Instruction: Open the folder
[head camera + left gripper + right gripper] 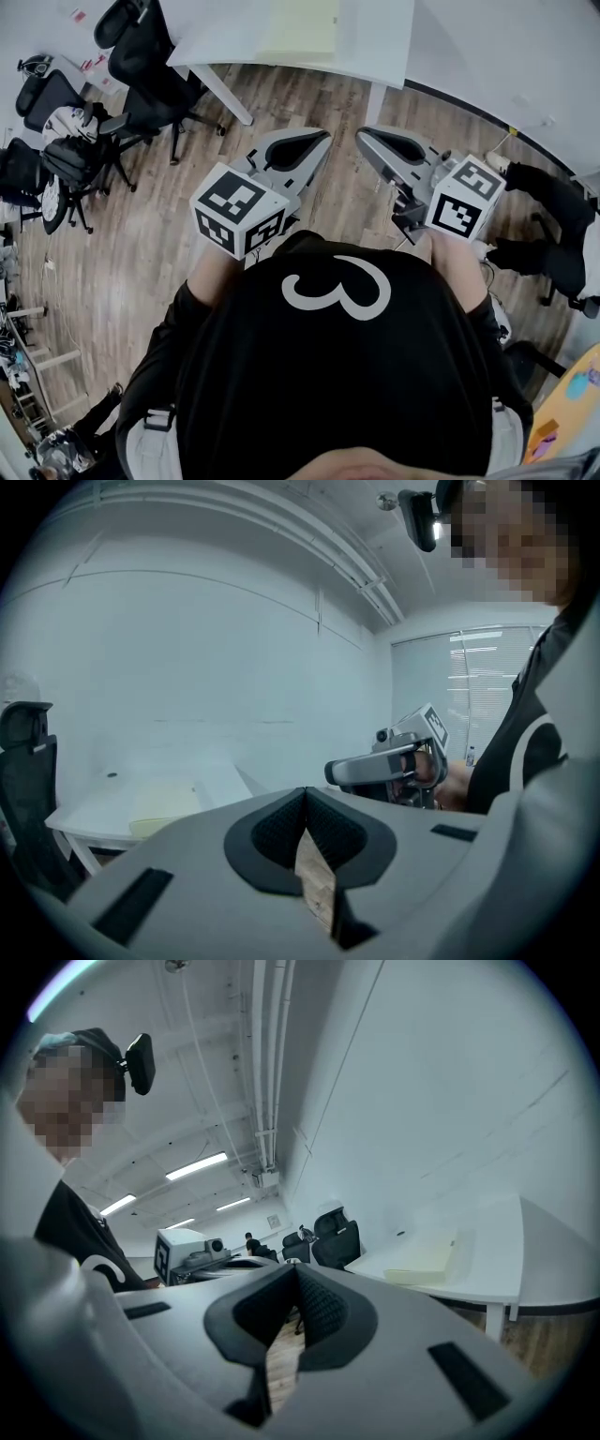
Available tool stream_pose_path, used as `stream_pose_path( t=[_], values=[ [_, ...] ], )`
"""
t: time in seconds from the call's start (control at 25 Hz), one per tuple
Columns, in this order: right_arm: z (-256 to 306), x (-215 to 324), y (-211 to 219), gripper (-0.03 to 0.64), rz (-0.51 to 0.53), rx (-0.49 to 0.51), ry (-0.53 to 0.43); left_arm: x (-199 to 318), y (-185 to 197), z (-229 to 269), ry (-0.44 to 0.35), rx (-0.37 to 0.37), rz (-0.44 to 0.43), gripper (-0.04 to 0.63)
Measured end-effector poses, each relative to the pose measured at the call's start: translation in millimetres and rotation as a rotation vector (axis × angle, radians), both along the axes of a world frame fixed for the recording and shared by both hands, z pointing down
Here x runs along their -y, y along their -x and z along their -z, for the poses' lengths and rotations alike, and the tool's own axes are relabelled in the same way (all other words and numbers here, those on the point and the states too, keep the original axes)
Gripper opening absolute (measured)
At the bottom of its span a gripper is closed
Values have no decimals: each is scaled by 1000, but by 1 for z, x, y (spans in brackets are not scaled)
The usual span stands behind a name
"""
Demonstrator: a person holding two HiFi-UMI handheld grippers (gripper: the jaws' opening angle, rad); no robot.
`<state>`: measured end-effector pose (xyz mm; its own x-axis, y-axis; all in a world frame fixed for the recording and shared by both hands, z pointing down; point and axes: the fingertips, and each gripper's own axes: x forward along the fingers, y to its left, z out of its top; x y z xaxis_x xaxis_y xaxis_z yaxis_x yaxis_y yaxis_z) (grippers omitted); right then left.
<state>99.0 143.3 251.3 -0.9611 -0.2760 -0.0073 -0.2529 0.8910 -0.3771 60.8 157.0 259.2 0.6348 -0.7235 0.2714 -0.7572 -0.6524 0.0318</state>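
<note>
— Where do we see the folder?
— The pale yellow folder [302, 28] lies flat on the white table [380, 42], at the top of the frame.
— And our grippers?
— The left gripper [312, 143] and the right gripper [373, 141] sit side by side mid-frame over the wood floor [141, 234]. Both have their jaws pressed together on nothing, well apart from the folder.
</note>
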Motion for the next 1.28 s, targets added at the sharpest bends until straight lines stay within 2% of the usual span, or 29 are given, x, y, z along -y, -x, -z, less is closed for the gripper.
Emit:
stream_pose_path(
  t=[0.24,0.48,0.72,0.92,1.28],
  values=[
    [-7,21,3,23,-21,-9,19,22,4,-8,20,-8,-20,15],
    [-13,97,25,23,-44,-15,79,98,30,-18,78,-14,-26,15],
    [-27,157,44,23,-73,-9,138,154,50,-33,116,-8,-69,15],
    [-42,206,60,23,-113,-10,187,207,73,-49,141,29,-82,17],
    [-81,267,73,23,-187,-14,274,286,108,-87,153,165,-75,17]
  ],
)
